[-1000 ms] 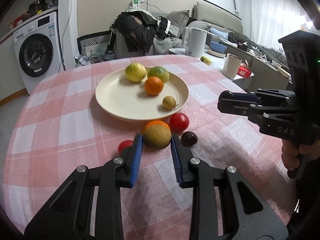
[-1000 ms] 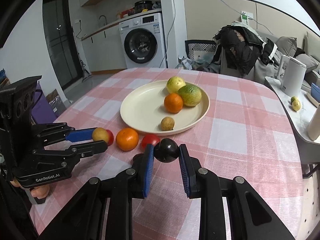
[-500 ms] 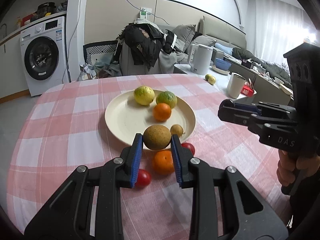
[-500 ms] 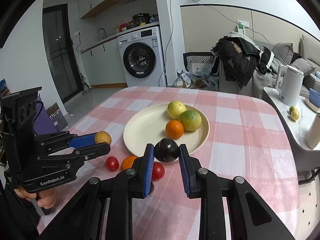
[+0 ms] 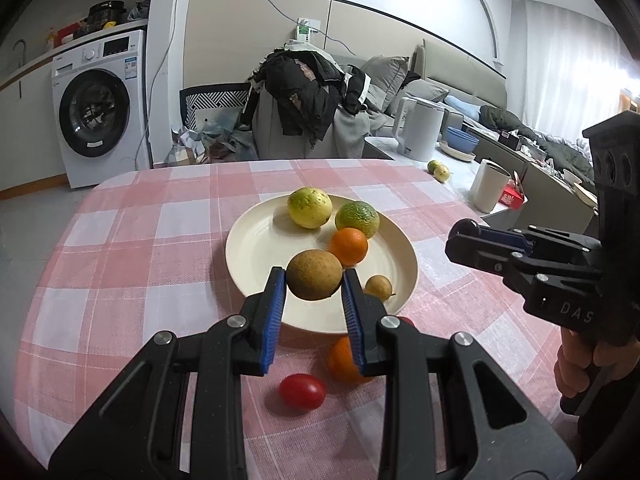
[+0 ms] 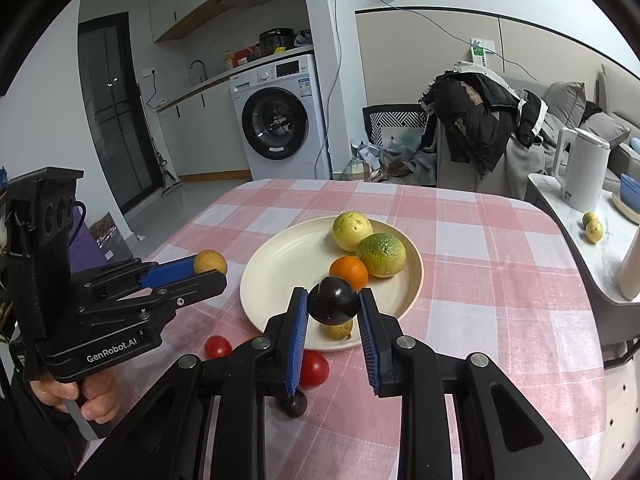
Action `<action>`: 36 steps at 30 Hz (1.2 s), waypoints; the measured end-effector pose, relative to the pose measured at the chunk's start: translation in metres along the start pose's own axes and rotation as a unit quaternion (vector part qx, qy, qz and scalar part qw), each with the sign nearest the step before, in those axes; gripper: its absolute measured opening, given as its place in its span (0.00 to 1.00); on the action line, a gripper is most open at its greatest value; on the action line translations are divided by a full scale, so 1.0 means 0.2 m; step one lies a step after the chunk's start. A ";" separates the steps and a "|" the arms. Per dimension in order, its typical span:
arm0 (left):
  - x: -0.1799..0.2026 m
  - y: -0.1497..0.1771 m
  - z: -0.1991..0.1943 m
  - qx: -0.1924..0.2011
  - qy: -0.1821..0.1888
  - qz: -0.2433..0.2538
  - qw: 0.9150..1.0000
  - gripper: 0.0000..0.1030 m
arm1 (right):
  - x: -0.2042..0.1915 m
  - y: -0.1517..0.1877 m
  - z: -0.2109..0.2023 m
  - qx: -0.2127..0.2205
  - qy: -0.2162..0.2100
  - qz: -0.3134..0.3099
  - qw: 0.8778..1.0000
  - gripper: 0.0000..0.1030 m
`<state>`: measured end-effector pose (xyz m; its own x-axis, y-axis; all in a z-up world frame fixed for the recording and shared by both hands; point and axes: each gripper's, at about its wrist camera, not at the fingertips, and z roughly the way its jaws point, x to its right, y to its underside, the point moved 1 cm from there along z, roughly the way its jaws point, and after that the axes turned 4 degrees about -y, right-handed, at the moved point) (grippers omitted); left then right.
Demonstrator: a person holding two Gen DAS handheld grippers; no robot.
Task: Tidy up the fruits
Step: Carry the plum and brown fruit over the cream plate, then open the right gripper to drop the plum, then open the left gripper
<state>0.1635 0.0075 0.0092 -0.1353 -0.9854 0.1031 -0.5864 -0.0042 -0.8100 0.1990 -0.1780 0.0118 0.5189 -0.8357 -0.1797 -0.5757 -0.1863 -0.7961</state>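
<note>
My left gripper (image 5: pixel 314 280) is shut on a brown round fruit (image 5: pixel 314 275), held in the air over the near part of the cream plate (image 5: pixel 256 248). My right gripper (image 6: pixel 334 304) is shut on a dark plum (image 6: pixel 334 300) above the plate's near rim (image 6: pixel 280 264). On the plate lie a yellow-green lemon (image 5: pixel 310 208), a green citrus (image 5: pixel 357 219), an orange (image 5: pixel 348 246) and a small yellowish fruit (image 5: pixel 378 287). An orange (image 5: pixel 344 360) and a red tomato (image 5: pixel 302 391) rest on the checked cloth below my left fingers.
A second red tomato (image 6: pixel 314 368) lies by the plate's near edge. Right of the table stands a side counter with a white kettle (image 6: pixel 582 176), a cup (image 5: pixel 488 190) and small fruits (image 6: pixel 593 226). A clothes-draped chair (image 5: pixel 308 96) and a washing machine (image 5: pixel 96 108) stand beyond.
Both grippers have risen and moved toward the plate with their fruits. The brown fruit has left the cloth and now hangs over the plate. The plum now hangs over the plate's near rim.
</note>
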 end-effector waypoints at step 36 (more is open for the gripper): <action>-0.02 0.03 0.28 -0.031 -0.026 0.007 0.999 0.25 | 0.18 0.07 0.28 -0.032 0.011 0.058 0.998 0.25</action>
<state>0.2049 0.0024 -0.0288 -0.1034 -0.9928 0.0605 -0.6329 0.0187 -0.7740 0.2447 -0.1820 -0.0387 0.4333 -0.8644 -0.2550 -0.6703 -0.1199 -0.7324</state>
